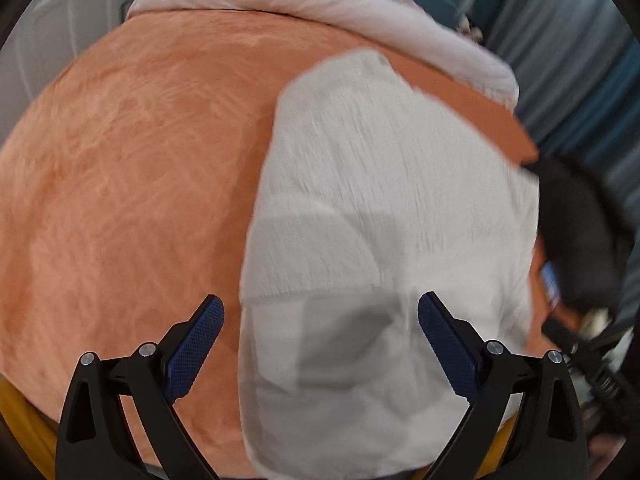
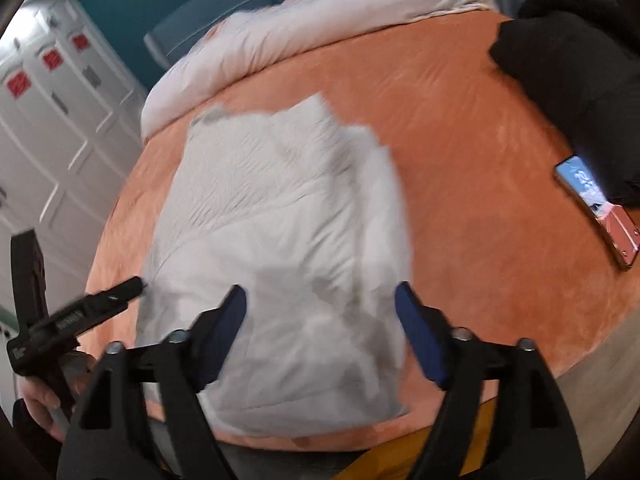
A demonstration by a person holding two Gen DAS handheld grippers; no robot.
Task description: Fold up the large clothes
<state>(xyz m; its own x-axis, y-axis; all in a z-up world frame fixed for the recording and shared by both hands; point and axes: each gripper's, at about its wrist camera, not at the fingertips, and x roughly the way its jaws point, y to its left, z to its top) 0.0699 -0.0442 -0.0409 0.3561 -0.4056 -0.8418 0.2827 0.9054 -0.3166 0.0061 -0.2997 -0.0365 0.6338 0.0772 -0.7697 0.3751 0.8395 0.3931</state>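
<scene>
Garment point(image 2: 276, 256), white, lies on the orange bed cover point(image 1: 120, 160) near its front edge, already gathered into a compact, apparently folded bundle, though blur hides the layers. Left gripper point(image 1: 320, 344) and right gripper point(image 2: 320, 332) hover above it, fingers apart, holding nothing. Remaining: perhaps one final fold.

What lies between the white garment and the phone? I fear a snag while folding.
Only bare orange plush bedcover separates the folded white garment from the lit-screen smartphone, seen in the right wrist view.
</scene>
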